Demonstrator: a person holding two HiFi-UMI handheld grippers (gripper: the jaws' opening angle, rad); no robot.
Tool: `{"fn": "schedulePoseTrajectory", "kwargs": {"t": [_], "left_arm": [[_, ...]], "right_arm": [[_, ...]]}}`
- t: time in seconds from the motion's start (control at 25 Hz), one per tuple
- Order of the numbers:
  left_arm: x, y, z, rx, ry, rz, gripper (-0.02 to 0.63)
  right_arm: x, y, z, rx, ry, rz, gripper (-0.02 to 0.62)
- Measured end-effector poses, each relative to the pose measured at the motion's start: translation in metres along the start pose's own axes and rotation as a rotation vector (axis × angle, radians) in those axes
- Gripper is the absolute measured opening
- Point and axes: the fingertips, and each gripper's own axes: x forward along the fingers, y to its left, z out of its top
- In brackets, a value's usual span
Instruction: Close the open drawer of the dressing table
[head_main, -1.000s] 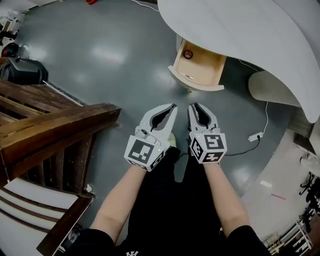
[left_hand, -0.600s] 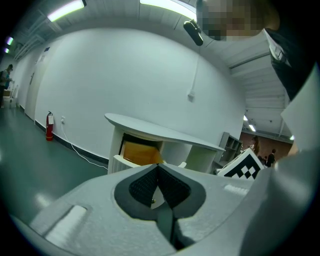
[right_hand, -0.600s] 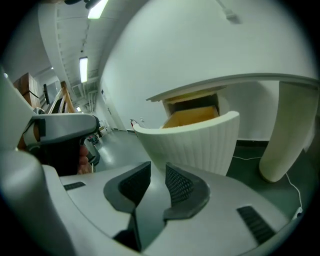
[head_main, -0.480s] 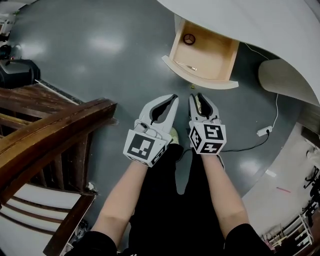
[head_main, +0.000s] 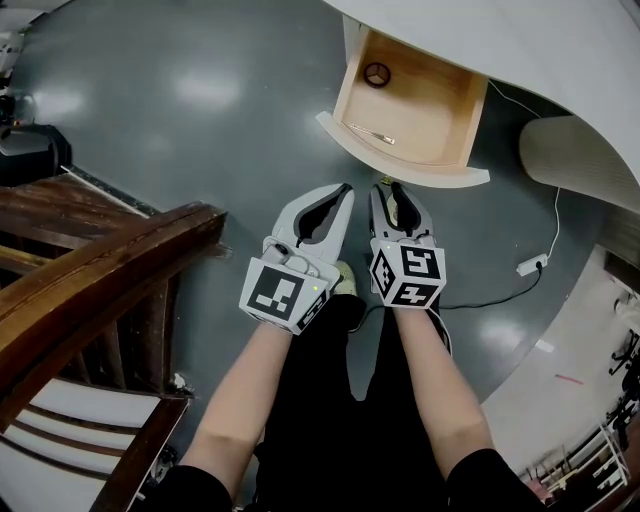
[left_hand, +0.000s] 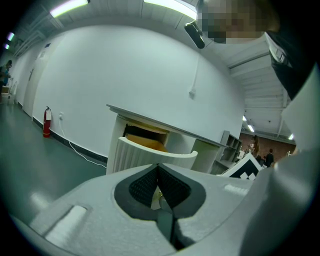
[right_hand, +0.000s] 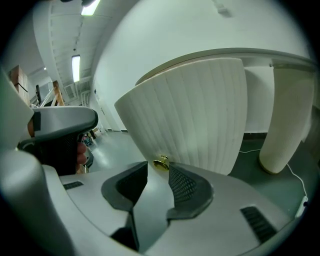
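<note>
Wooden drawer (head_main: 420, 172) open at twelve o'clock.
Left gripper (head_main: 343, 192) closed, empty; right gripper (head_main: 390, 192) opening, empty, gold knob (right_hand: 161, 163) just beyond its tips.

Reflecting bright glare off the smooth, glossy grey floor (head_main: 200, 120). Showing bare pale wood, matt, inside the drawer (head_main: 420, 100). Presenting a white, matt, vertically ribbed finish on the drawer front (right_hand: 200, 115). Gleaming as polished brass-coloured metal at the knob (right_hand: 161, 163). Carrying dark, satin-varnished grain along the wooden frame (head_main: 110, 258). Displaying smooth matt grey plastic on the left gripper (head_main: 345, 192), with dark cross-hatched pads (left_hand: 142, 186).
</note>
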Motion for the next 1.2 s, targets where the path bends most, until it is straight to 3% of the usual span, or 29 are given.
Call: {"fn": "schedulePoseTrajectory", "kwargs": {"t": [0.72,1.2], "left_arm": [[0.037,0.016,0.014,-0.013,-0.07,0.0,0.009],[0.086,0.043,0.02,-0.012,-0.123,0.012,0.009]], "right_arm": [[0.033,-0.025,0.043,-0.121,-0.052,-0.007,0.103],[0.077,-0.057,0.098,-0.196,-0.164,-0.028,0.1]]}}
